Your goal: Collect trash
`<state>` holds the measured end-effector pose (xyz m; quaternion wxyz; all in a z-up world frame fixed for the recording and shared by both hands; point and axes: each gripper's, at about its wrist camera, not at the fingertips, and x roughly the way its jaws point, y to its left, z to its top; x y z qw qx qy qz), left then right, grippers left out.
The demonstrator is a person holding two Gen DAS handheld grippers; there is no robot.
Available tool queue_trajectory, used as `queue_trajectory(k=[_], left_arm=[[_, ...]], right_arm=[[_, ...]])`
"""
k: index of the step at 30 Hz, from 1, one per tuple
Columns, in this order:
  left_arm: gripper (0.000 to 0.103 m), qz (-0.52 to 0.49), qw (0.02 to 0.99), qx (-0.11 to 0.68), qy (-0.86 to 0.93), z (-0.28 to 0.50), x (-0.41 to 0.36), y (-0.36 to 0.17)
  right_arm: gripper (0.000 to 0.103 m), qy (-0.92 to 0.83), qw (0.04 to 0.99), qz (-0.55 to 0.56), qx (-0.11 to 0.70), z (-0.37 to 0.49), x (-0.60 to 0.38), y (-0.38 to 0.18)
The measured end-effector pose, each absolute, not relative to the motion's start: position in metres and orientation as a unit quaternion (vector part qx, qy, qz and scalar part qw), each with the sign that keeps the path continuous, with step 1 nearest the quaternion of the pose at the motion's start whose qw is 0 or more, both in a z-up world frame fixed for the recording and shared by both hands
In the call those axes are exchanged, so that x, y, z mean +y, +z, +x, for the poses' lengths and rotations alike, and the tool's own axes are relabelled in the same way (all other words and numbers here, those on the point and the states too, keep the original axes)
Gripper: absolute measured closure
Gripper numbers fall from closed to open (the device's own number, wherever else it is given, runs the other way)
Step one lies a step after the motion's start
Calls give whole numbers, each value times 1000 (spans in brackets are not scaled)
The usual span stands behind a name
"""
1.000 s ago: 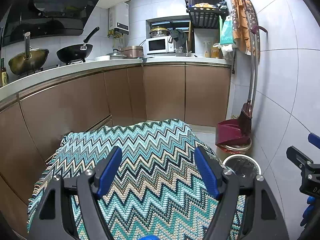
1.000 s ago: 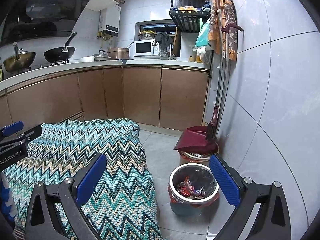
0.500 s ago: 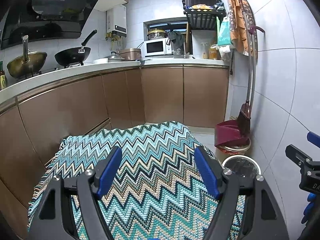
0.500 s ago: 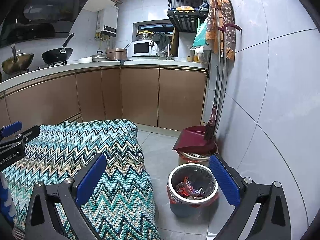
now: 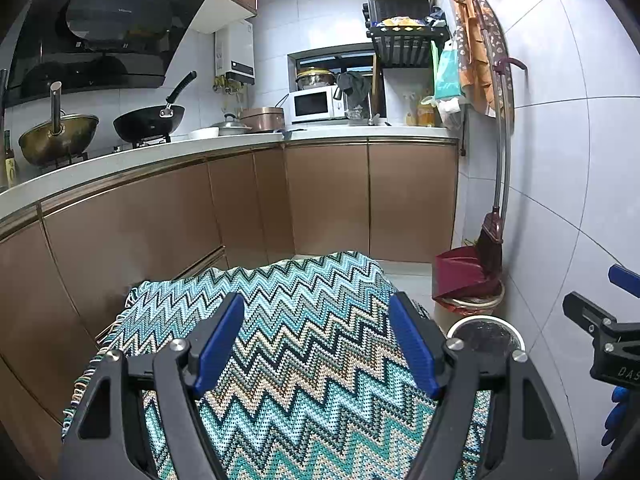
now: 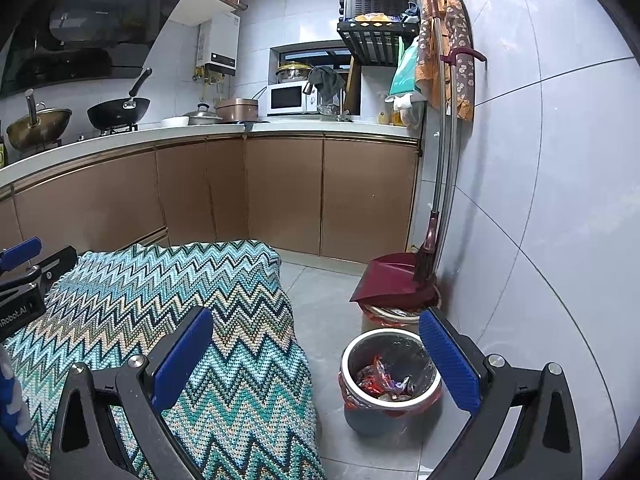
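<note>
A round trash bin [image 6: 390,372] with a white rim and a red liner stands on the grey floor by the right wall; red wrappers [image 6: 378,374] lie inside it. Its rim [image 5: 484,330] peeks out past the table in the left wrist view. My left gripper [image 5: 318,330] hovers open over the zigzag teal cloth [image 5: 304,344], nothing between its blue pads. My right gripper [image 6: 316,346] is open too, spanning the cloth's right edge [image 6: 256,344] and the bin, holding nothing. No loose trash shows on the cloth.
A dark red dustpan [image 6: 390,282] and broom [image 6: 428,256] lean against the tiled wall behind the bin. Brown cabinets [image 5: 328,196] under a white counter run along the left and back. A gloved hand [image 5: 614,416] holds the right gripper at the left wrist view's edge.
</note>
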<state>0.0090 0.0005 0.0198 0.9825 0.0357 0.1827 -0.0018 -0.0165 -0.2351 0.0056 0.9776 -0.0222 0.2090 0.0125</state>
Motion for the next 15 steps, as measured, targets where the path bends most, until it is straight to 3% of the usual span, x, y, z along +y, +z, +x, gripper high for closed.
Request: queue_trajectory(k=[15], left_arm=[[30, 39, 982, 183, -5, 8, -2, 20]], right_arm=[[0, 12, 978, -21, 208, -17, -238, 5]])
